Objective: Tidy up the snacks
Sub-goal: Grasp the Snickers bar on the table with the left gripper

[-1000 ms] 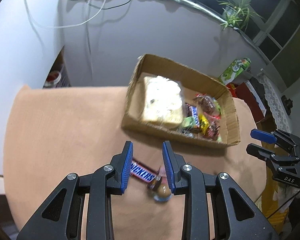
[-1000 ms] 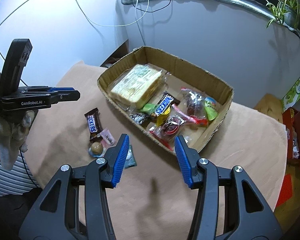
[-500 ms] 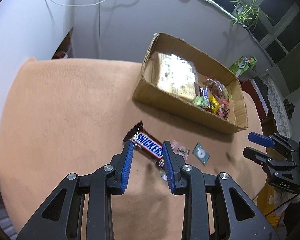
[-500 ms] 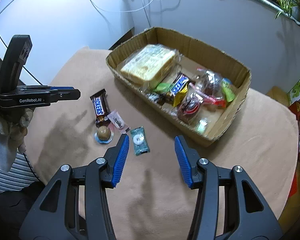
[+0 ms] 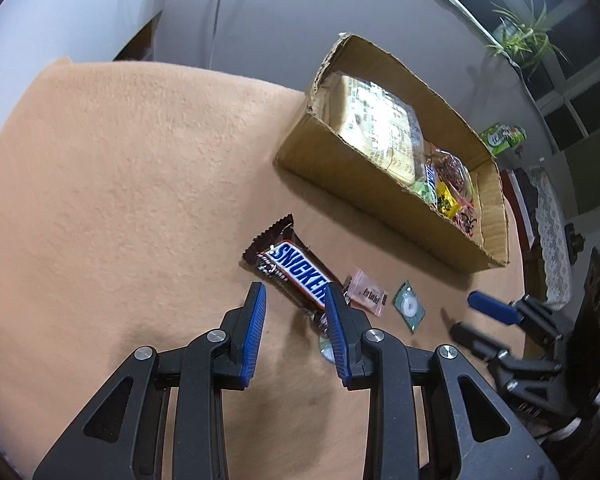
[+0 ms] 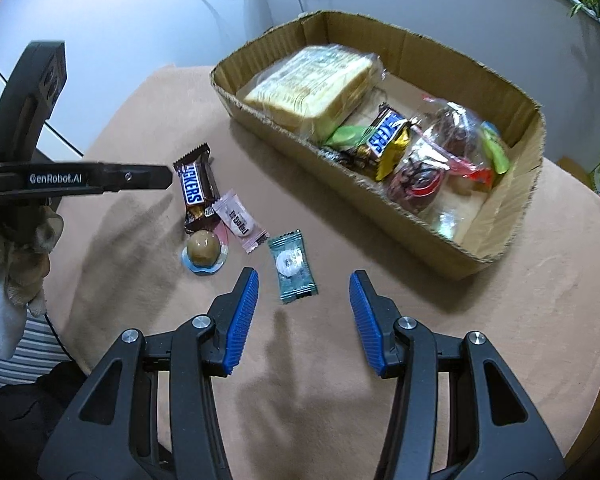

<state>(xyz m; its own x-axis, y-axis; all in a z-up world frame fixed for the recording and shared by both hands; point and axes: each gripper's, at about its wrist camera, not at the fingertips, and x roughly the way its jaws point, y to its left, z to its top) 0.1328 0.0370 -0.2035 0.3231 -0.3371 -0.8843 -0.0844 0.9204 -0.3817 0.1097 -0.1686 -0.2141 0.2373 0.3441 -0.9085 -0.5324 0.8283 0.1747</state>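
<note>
My left gripper shows black angular arms, silver screws and ribbed blue pads. My right gripper matches it. Seen from the right wrist, the left one's side reads GenRobot.AI in white, above a pale glove and a striped sleeve.

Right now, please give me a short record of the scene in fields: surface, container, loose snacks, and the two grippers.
surface: tan cloth-covered table
container: open cardboard box holding wrapped bread and mixed snacks
loose snacks: Snickers bar, pink sachet, round candy, teal packet
left gripper: open, empty, over the Snickers bar
right gripper: open, empty, above the teal packet
</note>
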